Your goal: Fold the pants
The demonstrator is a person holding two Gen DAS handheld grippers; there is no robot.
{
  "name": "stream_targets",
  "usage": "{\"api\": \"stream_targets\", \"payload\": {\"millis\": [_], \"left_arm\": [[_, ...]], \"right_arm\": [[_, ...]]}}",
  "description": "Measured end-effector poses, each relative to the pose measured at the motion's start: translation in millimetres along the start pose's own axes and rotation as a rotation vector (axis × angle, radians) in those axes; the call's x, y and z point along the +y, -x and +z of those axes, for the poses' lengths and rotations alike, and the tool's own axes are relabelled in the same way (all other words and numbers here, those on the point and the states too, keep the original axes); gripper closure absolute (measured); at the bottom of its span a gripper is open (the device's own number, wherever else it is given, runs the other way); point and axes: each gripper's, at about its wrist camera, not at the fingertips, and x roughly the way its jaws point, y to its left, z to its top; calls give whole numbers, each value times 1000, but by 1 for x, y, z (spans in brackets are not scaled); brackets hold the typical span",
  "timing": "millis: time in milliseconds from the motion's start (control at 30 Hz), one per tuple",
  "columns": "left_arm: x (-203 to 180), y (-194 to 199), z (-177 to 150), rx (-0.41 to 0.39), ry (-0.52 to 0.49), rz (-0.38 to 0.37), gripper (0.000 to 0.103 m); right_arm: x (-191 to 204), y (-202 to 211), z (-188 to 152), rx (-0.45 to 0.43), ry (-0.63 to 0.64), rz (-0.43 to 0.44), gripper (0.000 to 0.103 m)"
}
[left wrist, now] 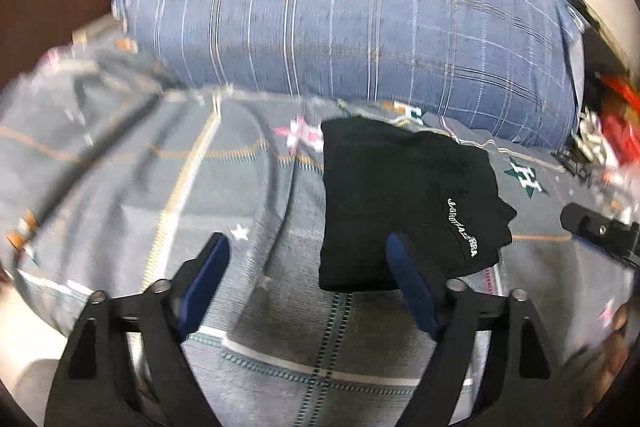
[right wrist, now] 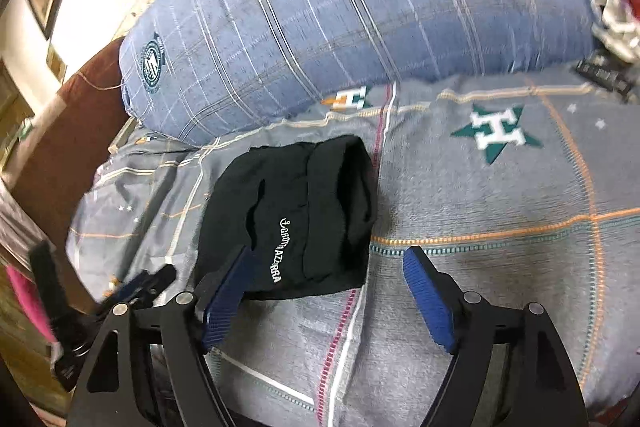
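The black pants (left wrist: 400, 203) lie folded into a compact bundle with white lettering on top, flat on the grey patterned bedspread (left wrist: 200, 187). My left gripper (left wrist: 307, 241) is open above the bed, just left of the bundle. Its right finger (left wrist: 408, 287) overlaps the bundle's near edge in the picture without gripping it. In the right wrist view the pants (right wrist: 296, 211) sit ahead and slightly left. My right gripper (right wrist: 328, 253) is open, its left finger (right wrist: 228, 295) over the bundle's near corner, its pads pressing on nothing. Each gripper shows at the edge of the other's view: right gripper (left wrist: 600, 231), left gripper (right wrist: 140, 287).
A large blue plaid pillow (left wrist: 340, 19) lies behind the pants across the head of the bed. A brown headboard (right wrist: 72, 131) stands at the left. Red and white clutter (left wrist: 616, 131) sits at the bed's far right. Open bedspread (right wrist: 500, 207) stretches right of the bundle.
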Motion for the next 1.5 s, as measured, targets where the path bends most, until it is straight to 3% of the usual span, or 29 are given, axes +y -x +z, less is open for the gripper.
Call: {"api": "stream_targets", "payload": {"millis": [100, 267, 467, 767, 1100, 1500], "left_arm": [[-4, 15, -3, -68, -42, 52, 17], [-1, 28, -13, -106, -38, 159, 17], [6, 32, -18, -44, 2, 75, 17], [-1, 30, -22, -29, -32, 125, 17], [-6, 30, -22, -36, -52, 120, 17], [-12, 32, -23, -47, -76, 122, 17]], "right_arm": [[16, 11, -12, -47, 73, -39, 23], [31, 30, -36, -118, 128, -43, 23], [54, 39, -59, -131, 218, -46, 22], [62, 25, -61, -101, 238, -69, 21], [47, 26, -56, -101, 172, -65, 20], [47, 27, -54, -105, 178, -55, 20]]}}
